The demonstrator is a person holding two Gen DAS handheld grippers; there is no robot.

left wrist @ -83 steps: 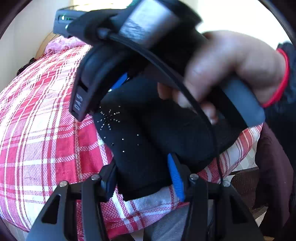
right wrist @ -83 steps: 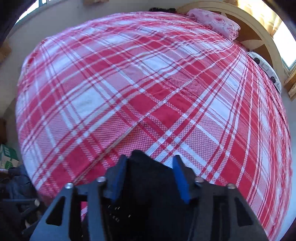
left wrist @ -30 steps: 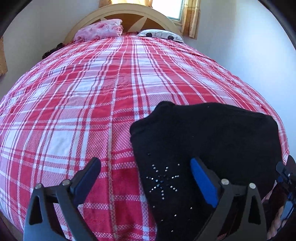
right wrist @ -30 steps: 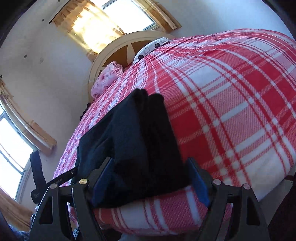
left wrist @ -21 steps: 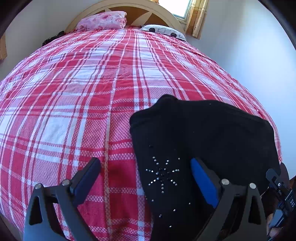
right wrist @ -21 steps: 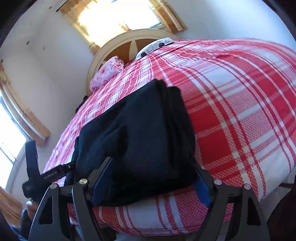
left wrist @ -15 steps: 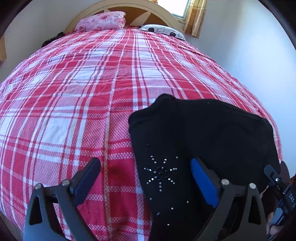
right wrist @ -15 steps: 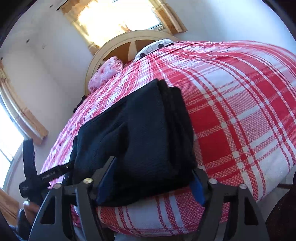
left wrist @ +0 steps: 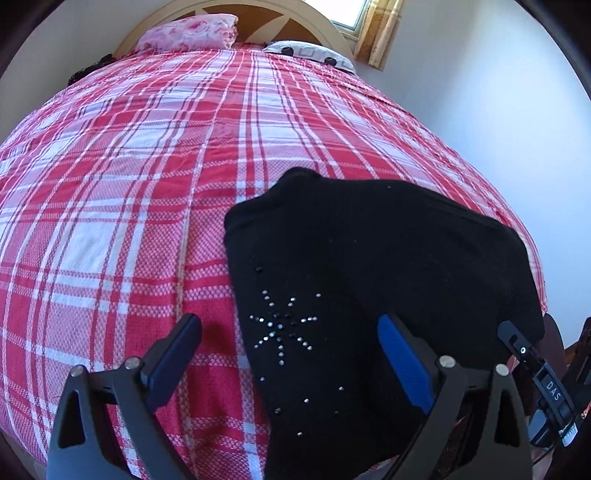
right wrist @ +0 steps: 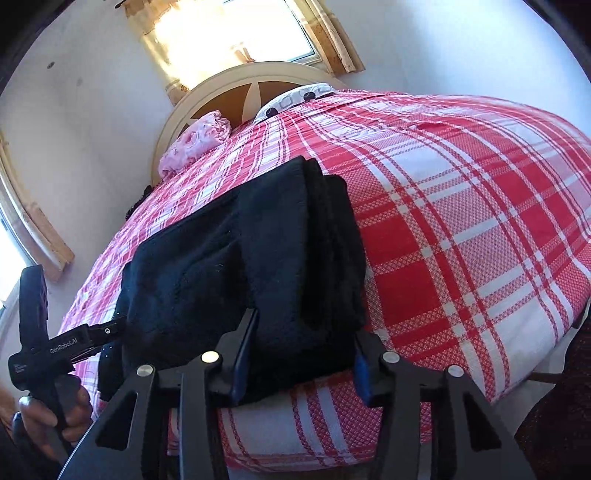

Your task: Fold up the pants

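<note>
The black pants (left wrist: 369,280) lie folded into a thick stack near the foot corner of the bed, with a rhinestone star on top. In the right wrist view the stack (right wrist: 258,251) shows its layered edge. My left gripper (left wrist: 291,354) is open wide above the stack's near left edge, one finger over the bedspread, one over the pants. My right gripper (right wrist: 301,354) is partly closed, its fingers on either side of the stack's near edge; whether they touch it is unclear. The left tool also shows in the right wrist view (right wrist: 51,350).
The bed has a red and white plaid cover (left wrist: 147,166). A pink pillow (left wrist: 192,33) and a white patterned pillow (left wrist: 310,51) lie at the headboard (right wrist: 236,96). A wall runs along the bed's right side (left wrist: 498,92). The bed's foot edge is just below the pants.
My right gripper has narrowed around the near edge of the folded stack and shifted slightly. My left gripper has stayed open and almost still over the pants.
</note>
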